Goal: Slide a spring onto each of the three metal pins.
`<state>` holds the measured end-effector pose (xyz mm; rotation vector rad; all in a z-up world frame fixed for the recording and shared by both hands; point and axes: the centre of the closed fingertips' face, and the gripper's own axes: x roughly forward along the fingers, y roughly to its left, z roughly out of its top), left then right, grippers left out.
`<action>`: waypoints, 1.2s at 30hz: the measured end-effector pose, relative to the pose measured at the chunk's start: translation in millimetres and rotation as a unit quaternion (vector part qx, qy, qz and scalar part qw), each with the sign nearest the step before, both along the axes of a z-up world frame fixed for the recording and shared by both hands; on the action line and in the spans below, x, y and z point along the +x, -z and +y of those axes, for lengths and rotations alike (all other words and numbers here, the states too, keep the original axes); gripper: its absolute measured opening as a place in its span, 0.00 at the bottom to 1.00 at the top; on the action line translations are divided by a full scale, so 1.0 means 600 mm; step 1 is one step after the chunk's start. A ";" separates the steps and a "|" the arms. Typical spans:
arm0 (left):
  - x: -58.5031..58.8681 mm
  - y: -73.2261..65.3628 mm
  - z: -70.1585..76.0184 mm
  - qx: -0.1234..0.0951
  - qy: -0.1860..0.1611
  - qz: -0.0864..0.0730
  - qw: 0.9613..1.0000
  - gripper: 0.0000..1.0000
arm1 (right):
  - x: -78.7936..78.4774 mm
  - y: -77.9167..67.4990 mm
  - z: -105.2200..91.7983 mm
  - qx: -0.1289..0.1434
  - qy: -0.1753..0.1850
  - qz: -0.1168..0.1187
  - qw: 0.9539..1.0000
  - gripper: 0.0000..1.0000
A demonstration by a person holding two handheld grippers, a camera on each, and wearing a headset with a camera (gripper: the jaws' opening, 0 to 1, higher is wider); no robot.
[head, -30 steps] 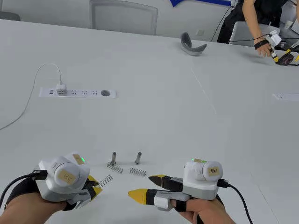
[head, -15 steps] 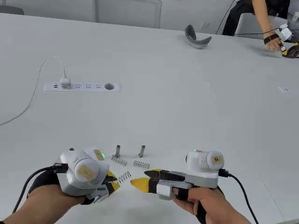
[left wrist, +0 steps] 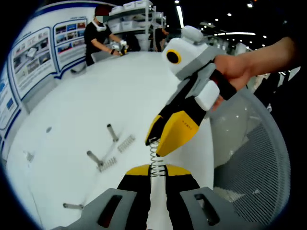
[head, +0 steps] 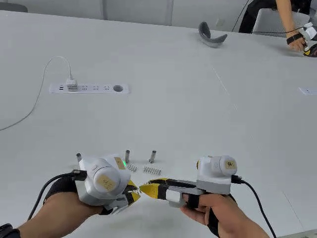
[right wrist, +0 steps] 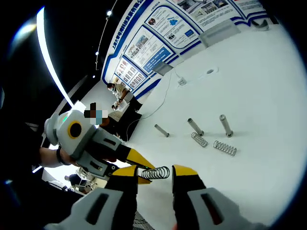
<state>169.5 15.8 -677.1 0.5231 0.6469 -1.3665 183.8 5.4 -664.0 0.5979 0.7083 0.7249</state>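
Three short metal pins (head: 127, 155) (head: 152, 156) (head: 79, 156) are on the white table (head: 188, 114); in the right gripper view two stand (right wrist: 195, 126) (right wrist: 225, 125) and one lies flat (right wrist: 161, 130). Two loose springs (head: 132, 167) (head: 152, 171) lie beside the two pins at the right. My left gripper (head: 131, 192) (left wrist: 152, 170) is shut on a third spring (left wrist: 153, 155) (right wrist: 156, 172), held off the table. My right gripper (head: 147, 188) (right wrist: 154, 173) is open, tip to tip with the left one, and the spring's free end lies between its jaws.
A white power strip (head: 89, 89) with a plugged-in cable (head: 37, 94) lies at the far left. A grey curved object (head: 212, 37) rests at the far side. Another person (head: 297, 39) works at the far right corner with a gripper.
My left gripper has carried the spring rightward and my right gripper has moved left, so the two tips now meet. The head camera has shifted, bringing a third pin into view.
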 end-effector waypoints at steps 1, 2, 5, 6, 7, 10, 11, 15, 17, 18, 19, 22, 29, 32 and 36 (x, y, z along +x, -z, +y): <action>-0.001 0.000 0.000 0.001 0.002 -0.001 1.000 0.10 | -0.001 0.001 0.001 0.002 0.000 0.003 1.000 0.28; -0.002 0.000 0.000 0.001 0.003 -0.001 1.000 0.10 | -0.001 0.002 0.002 0.002 -0.001 0.006 1.000 0.27; -0.003 0.001 0.003 0.002 0.002 -0.001 1.000 0.10 | -0.004 0.003 0.004 0.003 -0.004 0.010 1.000 0.25; -0.004 0.001 0.004 0.002 0.001 -0.001 1.000 0.10 | -0.004 0.004 0.004 0.003 -0.005 0.011 1.000 0.24; -0.004 0.002 0.005 0.003 0.002 -0.001 1.000 0.10 | -0.004 0.005 0.005 0.004 -0.005 0.012 1.000 0.24; -0.007 0.002 0.010 0.002 -0.002 0.001 1.000 0.10 | -0.006 0.008 0.009 0.003 -0.010 0.014 1.000 0.22; -0.009 0.002 0.014 0.002 -0.003 -0.002 1.000 0.10 | -0.007 0.008 0.011 0.004 -0.012 0.015 1.000 0.21; -0.011 0.002 0.024 -0.002 -0.010 0.000 1.000 0.10 | -0.008 0.000 0.022 0.007 -0.023 0.016 1.000 0.18; -0.010 0.002 0.030 -0.002 -0.013 -0.002 1.000 0.10 | -0.008 -0.005 0.030 0.007 -0.031 0.014 0.999 0.17; -0.010 0.001 0.031 -0.003 -0.014 -0.003 1.000 0.10 | -0.008 -0.006 0.032 0.008 -0.033 0.014 0.999 0.16; -0.008 0.000 0.034 -0.004 -0.018 -0.004 1.000 0.10 | -0.008 -0.008 0.036 0.008 -0.037 0.014 0.999 0.16; -0.004 -0.003 0.041 -0.007 -0.023 -0.007 1.000 0.10 | -0.009 -0.012 0.047 0.007 -0.047 0.013 0.999 0.15; 0.001 -0.007 0.057 -0.016 -0.039 -0.012 0.999 0.10 | -0.016 -0.016 0.074 -0.006 -0.078 0.009 0.997 0.14; 0.000 -0.007 0.064 -0.020 -0.042 -0.011 0.999 0.10 | -0.017 -0.015 0.082 -0.014 -0.090 0.009 0.996 0.13; -0.002 -0.011 0.070 -0.028 -0.042 -0.015 0.999 0.10 | -0.013 -0.020 0.091 -0.022 -0.099 0.004 0.995 0.12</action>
